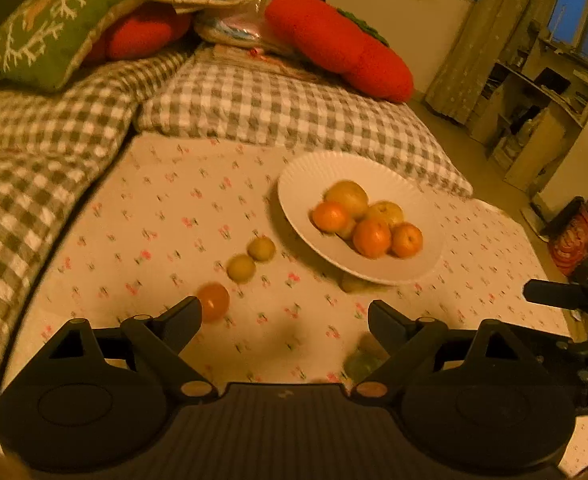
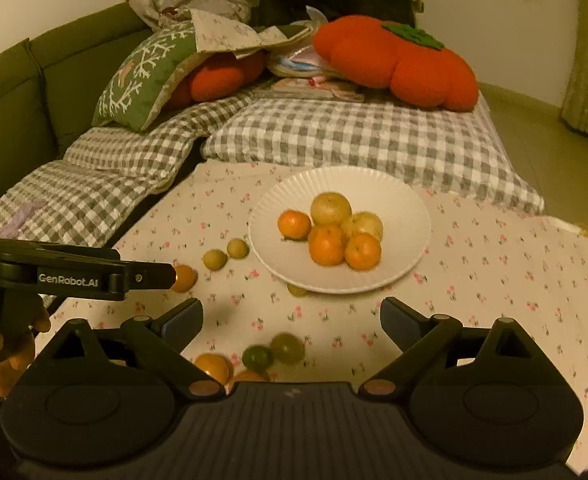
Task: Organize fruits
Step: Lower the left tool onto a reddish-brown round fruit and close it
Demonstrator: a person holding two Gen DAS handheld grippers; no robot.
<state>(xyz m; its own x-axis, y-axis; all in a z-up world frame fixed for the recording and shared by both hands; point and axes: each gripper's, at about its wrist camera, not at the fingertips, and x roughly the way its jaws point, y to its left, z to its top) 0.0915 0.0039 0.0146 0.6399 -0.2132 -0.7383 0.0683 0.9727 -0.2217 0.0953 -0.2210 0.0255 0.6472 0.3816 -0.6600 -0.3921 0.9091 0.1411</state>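
Note:
A white ribbed plate (image 1: 313,176) (image 2: 393,208) on the floral cloth holds three oranges (image 2: 325,245) and two yellow pears (image 2: 330,208). To its left lie two small green fruits (image 1: 261,249) (image 1: 241,268) and a loose orange (image 1: 213,301), just beyond my left gripper's left fingertip. My left gripper (image 1: 285,312) is open over bare cloth, with a green fruit (image 1: 363,362) by its right finger. My right gripper (image 2: 292,312) is open too. Just below and between its fingers lie two green fruits (image 2: 257,357) (image 2: 288,347) and two oranges (image 2: 213,366), none touched.
Checked cushions (image 2: 353,136), a green pillow (image 2: 146,76) and orange pumpkin pillows (image 2: 397,64) crowd the far side. A small fruit (image 2: 295,290) peeks from under the plate's near rim. A person's hand (image 2: 10,344) holds the left gripper (image 2: 166,275) at the left. Floor and shelves (image 1: 533,100) lie right.

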